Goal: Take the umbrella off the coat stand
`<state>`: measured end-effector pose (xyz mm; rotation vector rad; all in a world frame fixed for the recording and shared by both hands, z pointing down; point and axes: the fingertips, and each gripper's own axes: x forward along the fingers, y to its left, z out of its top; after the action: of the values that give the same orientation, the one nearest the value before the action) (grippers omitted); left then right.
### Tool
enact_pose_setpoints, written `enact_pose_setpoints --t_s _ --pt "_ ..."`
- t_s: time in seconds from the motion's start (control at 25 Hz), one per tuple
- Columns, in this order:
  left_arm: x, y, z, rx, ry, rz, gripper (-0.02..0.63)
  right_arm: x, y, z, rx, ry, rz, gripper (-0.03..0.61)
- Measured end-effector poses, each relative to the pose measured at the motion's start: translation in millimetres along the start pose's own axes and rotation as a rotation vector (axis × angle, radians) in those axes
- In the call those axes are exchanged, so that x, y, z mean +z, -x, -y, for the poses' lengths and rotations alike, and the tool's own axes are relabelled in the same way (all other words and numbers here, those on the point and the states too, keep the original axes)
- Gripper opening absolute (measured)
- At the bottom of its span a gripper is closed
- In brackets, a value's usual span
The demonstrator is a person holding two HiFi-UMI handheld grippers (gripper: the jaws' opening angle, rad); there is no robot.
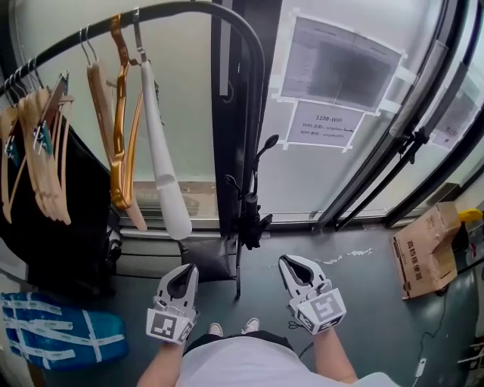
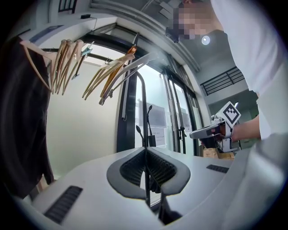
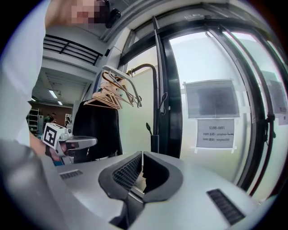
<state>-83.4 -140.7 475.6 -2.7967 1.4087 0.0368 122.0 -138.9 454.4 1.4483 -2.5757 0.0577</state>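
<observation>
A small black folded umbrella hangs low on the thin black coat stand, below its curved hooks. My left gripper is shut and holds nothing, below and left of the umbrella. My right gripper is shut too, also with nothing in it, below and right of the umbrella. In the left gripper view the shut jaws line up with the stand's post and the umbrella beyond. The right gripper view shows the umbrella ahead, past the shut jaws. Neither gripper touches it.
A curved black clothes rail carries wooden hangers, a white hanger and a black garment at the left. Glass doors with taped paper notices stand behind. A cardboard box lies right, a blue bag lower left.
</observation>
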Motion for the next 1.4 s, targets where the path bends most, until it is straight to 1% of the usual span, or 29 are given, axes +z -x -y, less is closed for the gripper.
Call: enact_pose_setpoints --t_s 0.12,0.2,0.24,0.32,0.36,0.48,0.64,0.88,1.08,1.4 --pt "-3 4 -1 0.015 -0.002 -0.012 0.029 3 -10 0 0.024 0.010 0.008 0.020" --pt "-5 4 1 0.015 -0.002 -0.020 0.029 4 -15 0 0.049 -0.009 0.007 0.022" --pt "-6 4 2 0.014 -0.003 -0.022 0.029 5 -19 0 0.061 -0.019 0.005 0.033" --pt "-5 5 3 0.014 -0.006 -0.024 0.029 6 -27 1 0.070 -0.019 0.007 0.088" --pt "-4 6 4 0.015 -0.008 -0.025 0.029 6 -33 1 0.070 -0.015 0.006 0.097" --pt "-3 11 4 0.024 -0.009 -0.029 0.029 5 -53 8 0.065 -0.016 -0.007 0.157" --pt "-7 23 3 0.043 -0.005 -0.044 0.029 5 -90 21 0.042 -0.001 -0.024 0.203" --pt "-6 43 -10 0.092 -0.011 -0.052 0.029 8 -135 34 0.035 0.014 -0.049 0.298" --pt "-2 52 -18 0.118 -0.016 -0.043 0.029 -1 -157 44 0.032 0.016 -0.090 0.328" --pt "-6 60 -22 0.134 -0.001 -0.050 0.029 -11 -177 50 0.029 0.022 -0.114 0.344"
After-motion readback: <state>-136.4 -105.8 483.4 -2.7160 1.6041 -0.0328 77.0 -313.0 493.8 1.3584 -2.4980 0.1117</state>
